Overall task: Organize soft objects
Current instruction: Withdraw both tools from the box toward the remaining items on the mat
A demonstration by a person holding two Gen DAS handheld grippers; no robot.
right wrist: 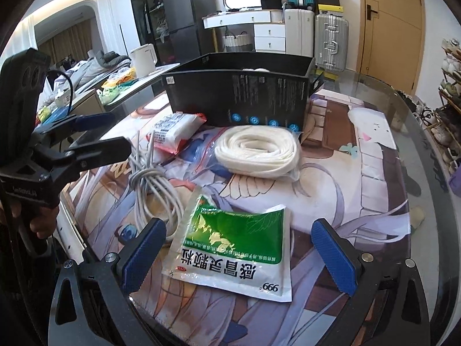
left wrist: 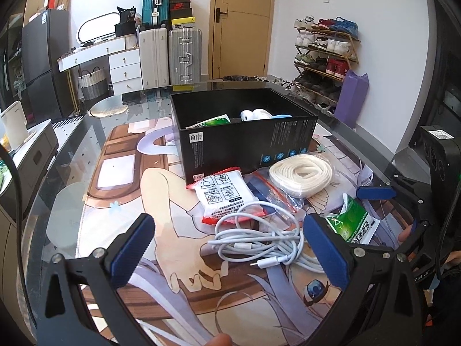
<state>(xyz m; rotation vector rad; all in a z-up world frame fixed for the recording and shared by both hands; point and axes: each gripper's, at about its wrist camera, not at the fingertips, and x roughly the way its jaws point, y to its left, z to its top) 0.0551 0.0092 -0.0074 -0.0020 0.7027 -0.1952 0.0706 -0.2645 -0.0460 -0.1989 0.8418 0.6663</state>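
Right between the pads of the right hand-held gripper [right wrist: 239, 256] lies the green-and-white sachet [right wrist: 233, 248], flat on the printed mat [right wrist: 345, 190]. The jaws are wide open, holding nothing, one pad off each side of the packet. The left hand-held gripper [left wrist: 227, 248] is likewise spread wide and empty, with the bundled white cable [left wrist: 259, 239] sitting between its fingers.

Just beyond the sachet is a coil of white cord in a clear bag [right wrist: 256, 151], then a red-edged white tissue pack [right wrist: 175, 131], which I think overlaps a zip bag, though it's hard to tell. Farthest out, the black box [right wrist: 239, 92] stands open on the table [right wrist: 403, 109], already holding a few soft things.

My take: the sachet is thin and slippery, so come down low, pinch near one edge rather than the flat middle, close gently, and lift clear of the cable loops before swinging over the box rim.
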